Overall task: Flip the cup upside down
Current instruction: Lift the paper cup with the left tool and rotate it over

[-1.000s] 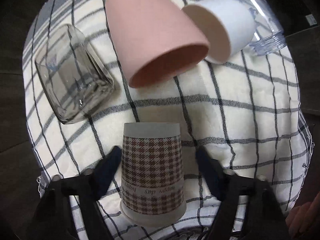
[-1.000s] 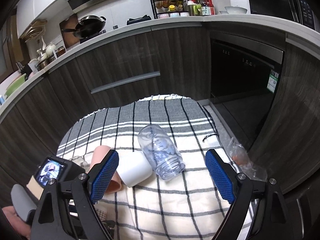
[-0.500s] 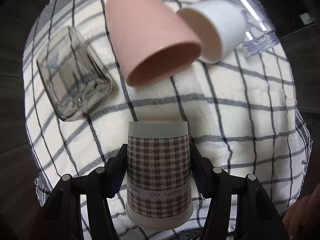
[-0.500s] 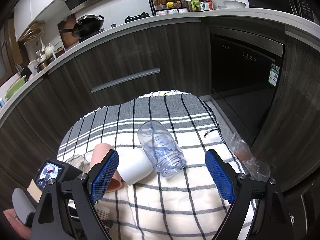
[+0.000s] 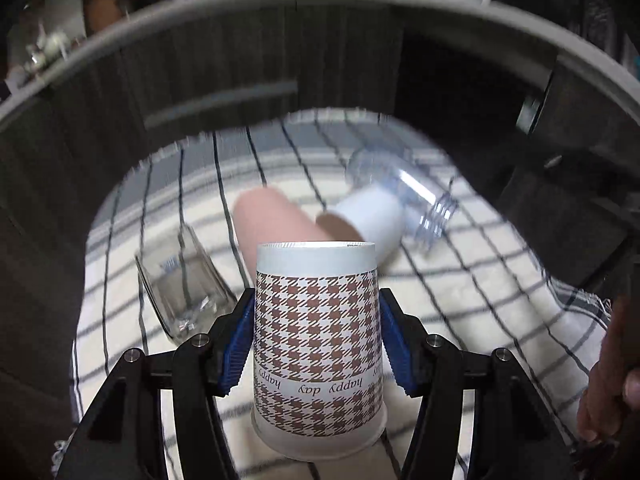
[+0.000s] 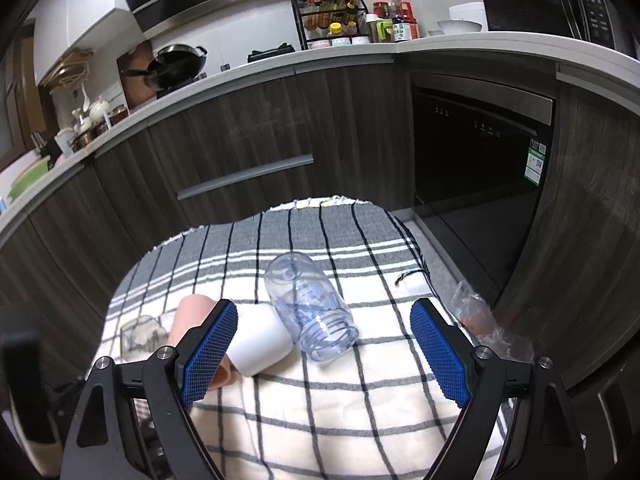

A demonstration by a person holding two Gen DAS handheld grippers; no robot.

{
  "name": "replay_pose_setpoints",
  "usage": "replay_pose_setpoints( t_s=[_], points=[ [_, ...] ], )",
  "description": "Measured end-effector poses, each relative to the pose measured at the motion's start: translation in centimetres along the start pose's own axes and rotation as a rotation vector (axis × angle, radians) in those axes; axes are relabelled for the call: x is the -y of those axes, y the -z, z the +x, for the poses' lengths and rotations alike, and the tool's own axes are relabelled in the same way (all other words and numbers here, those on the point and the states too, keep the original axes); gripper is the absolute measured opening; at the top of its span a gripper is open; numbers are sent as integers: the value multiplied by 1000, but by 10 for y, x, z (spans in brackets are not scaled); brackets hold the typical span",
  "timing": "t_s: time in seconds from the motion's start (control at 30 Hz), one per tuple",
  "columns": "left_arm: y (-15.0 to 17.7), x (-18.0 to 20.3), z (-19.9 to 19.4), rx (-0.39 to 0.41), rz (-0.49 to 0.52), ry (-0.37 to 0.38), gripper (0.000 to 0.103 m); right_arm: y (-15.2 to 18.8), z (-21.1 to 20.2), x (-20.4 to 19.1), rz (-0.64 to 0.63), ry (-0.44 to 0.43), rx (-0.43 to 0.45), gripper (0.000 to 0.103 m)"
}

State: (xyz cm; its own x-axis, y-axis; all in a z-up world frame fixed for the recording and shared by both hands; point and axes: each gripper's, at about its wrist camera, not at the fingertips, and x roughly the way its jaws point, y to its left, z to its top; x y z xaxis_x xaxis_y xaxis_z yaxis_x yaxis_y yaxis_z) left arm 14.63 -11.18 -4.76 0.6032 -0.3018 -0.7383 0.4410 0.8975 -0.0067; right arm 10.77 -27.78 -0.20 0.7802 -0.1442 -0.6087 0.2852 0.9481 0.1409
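Note:
My left gripper (image 5: 317, 336) is shut on a brown-and-white houndstooth paper cup (image 5: 318, 340). Its blue pads (image 5: 240, 340) press both sides of the cup. The cup points away from the camera, narrow base far, wide rim near, and is held above the checked cloth (image 5: 460, 300). The view is motion-blurred. My right gripper (image 6: 323, 350) is open and empty, held above the cloth (image 6: 340, 400). The paper cup is not visible in the right wrist view.
A pink cup (image 5: 264, 224), white cup (image 5: 372, 216), clear plastic jar (image 5: 404, 196) and clear glass (image 5: 180, 292) lie on their sides on the cloth; the jar (image 6: 310, 308), white cup (image 6: 258, 340), pink cup (image 6: 188, 316) and glass (image 6: 140, 336) show in the right view. Dark cabinets (image 6: 248, 152) stand behind.
My left gripper closed on the houndstooth cup, lifted it and tilted from looking down to looking forward. The right gripper has stayed nearly still.

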Motion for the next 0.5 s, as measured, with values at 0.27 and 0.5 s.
replay_pose_setpoints(
  t_s=[0.27, 0.5],
  points=[
    [19, -23, 2, 173, -138, -6, 58, 3, -1, -5, -51, 25, 14, 88],
    [43, -12, 1, 182, -137, -49, 59, 6, -15, -11, -118, 20, 42, 88]
  ],
)
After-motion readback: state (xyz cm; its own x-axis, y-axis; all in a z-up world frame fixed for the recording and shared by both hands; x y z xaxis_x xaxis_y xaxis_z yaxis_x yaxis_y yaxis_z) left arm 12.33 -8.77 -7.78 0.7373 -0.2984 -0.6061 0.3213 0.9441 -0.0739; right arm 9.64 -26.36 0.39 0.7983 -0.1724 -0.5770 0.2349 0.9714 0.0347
